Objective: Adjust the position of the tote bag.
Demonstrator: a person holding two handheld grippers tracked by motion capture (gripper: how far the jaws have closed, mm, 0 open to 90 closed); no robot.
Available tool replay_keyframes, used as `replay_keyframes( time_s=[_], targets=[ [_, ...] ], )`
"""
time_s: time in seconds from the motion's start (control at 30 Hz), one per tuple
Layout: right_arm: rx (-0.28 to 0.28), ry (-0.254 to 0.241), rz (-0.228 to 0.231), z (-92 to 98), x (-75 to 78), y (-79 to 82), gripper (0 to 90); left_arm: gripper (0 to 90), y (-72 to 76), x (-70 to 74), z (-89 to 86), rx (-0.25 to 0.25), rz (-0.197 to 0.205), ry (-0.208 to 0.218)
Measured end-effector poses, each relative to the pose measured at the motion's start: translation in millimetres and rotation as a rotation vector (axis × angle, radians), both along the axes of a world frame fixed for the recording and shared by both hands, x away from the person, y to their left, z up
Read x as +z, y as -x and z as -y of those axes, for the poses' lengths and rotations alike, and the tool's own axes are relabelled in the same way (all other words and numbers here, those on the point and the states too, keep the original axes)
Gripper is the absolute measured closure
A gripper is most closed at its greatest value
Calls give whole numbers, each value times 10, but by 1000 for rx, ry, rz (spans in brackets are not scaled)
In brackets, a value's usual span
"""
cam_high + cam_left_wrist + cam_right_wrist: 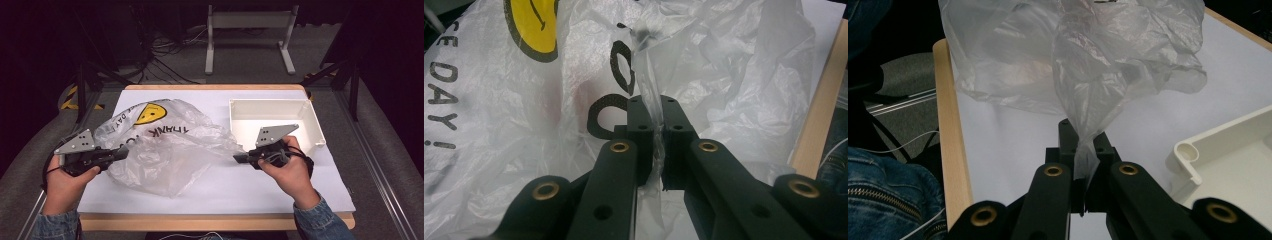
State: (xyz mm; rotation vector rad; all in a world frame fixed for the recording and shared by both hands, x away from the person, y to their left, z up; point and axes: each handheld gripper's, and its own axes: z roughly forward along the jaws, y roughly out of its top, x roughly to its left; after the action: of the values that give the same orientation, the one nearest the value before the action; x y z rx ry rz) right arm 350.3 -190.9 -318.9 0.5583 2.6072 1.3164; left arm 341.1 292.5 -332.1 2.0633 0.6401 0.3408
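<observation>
Currently, the plastic bag (pixel 165 145) lies crumpled on the white-covered bench (pixel 280 185), left of centre, its printed yellow smiley face (pixel 150 113) toward the far left. The left gripper (pixel 121 152) sits at the bag's left edge; its fingers (pixel 641 132) are closed on a thin fold of the film, seen pinched between the pads in the left gripper view. The right gripper (pixel 239 158) sits at the bag's right edge, near the white tray (pixel 312 120) on the far right; its fingers (pixel 1100 150) are likewise clamped on a twisted corner of the film. Between the two grippers the bag is spread out.
</observation>
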Motion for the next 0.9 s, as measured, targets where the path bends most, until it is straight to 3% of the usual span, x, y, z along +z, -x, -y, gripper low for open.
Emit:
replay_keyframes(
  time_s=[0.23,0.33,0.5,0.63,0.9],
  targets=[
    [0,14,14,93,57,85,891,888,-17,51,81,-74,-30,-11],
    [-8,11,7,141,58,100,891,890,-27,74,116,-121,-58,6],
    [-15,-25,8,200,89,126,886,892,-64,109,139,-145,-47,25],
    [-29,-47,12,240,88,116,885,893,-99,135,129,-121,-18,70],
    [-52,-180,61,308,73,24,868,894,-211,86,100,-27,24,149]
  ],
)
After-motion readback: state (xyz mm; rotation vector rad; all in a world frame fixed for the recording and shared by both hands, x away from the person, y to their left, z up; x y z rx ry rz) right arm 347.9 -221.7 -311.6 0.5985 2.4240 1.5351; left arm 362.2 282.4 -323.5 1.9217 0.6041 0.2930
